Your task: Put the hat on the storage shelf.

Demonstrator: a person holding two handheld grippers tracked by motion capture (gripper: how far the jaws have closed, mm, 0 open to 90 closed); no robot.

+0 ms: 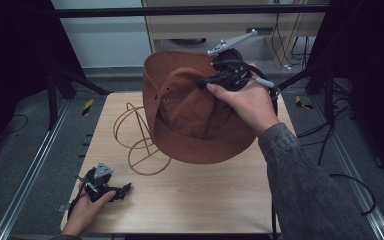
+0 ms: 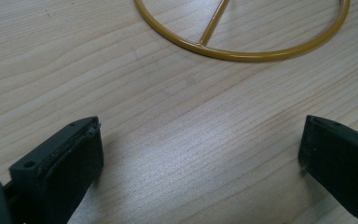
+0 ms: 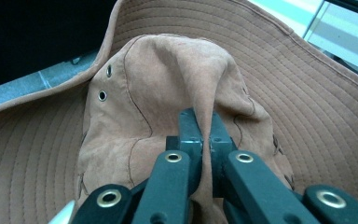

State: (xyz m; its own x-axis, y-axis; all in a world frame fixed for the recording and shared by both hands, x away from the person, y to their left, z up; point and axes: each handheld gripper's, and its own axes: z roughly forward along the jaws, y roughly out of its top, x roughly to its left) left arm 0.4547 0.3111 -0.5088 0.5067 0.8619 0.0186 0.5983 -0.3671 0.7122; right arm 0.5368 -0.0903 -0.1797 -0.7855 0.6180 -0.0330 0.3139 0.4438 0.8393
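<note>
We hold the soft brown suede wide-brimmed hat (image 1: 195, 117) above the table's far middle, our right gripper (image 3: 200, 133) pinched tight on a fold of its crown. It looks light and floppy, so the crown suits gripping, just over the yellow wire hat stand (image 1: 140, 142). Our left gripper (image 2: 200, 158) rests wide open and empty at the near left.

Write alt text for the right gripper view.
The right gripper, jaws shut, pinches a fold of cloth on the crown of a brown hat. The stitched brim spreads out behind the crown, and two metal eyelets sit on the crown's left side.
</note>
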